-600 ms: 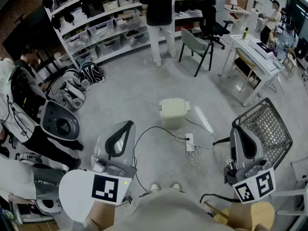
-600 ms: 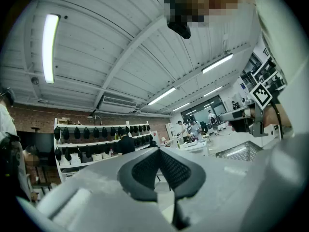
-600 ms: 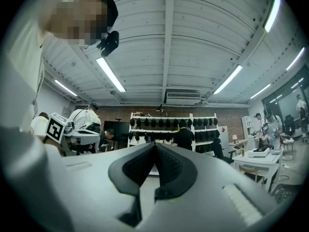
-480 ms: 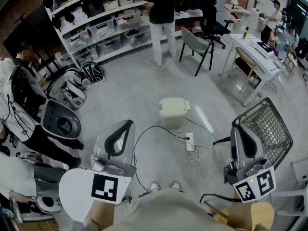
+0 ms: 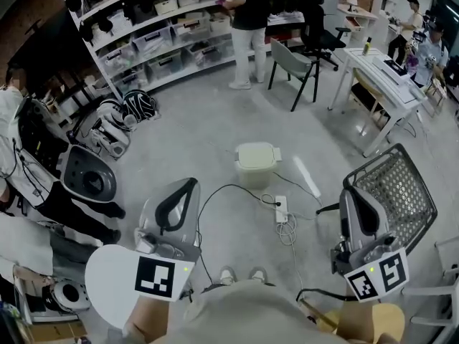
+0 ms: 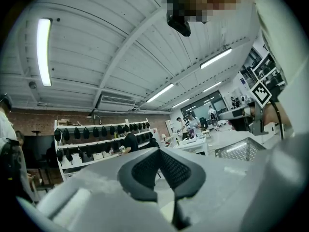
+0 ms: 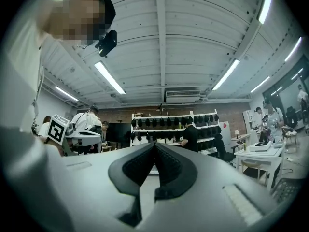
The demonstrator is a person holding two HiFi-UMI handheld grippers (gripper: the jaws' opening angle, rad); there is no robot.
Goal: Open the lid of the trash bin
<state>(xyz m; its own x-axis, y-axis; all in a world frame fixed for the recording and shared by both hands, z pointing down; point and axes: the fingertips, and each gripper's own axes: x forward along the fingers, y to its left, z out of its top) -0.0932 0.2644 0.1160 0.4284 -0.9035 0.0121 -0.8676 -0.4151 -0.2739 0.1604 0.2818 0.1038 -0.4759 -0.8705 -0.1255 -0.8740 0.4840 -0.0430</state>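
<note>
The trash bin is a small cream tub with its lid down, standing on the grey floor ahead of me in the head view. My left gripper is held low at the left, well short of the bin, jaws shut with nothing in them. My right gripper is held low at the right, also shut and empty. In the left gripper view the left gripper points level towards shelves and ceiling. In the right gripper view the right gripper does the same. The bin shows in neither gripper view.
A white power strip with black cables lies on the floor just in front of the bin. A black mesh chair stands at the right, a grey chair and white table beyond. Shelves and a standing person are at the back.
The person at the shelves has stepped to the right. The head view has shifted slightly. Both grippers hold about the same place, shut.
</note>
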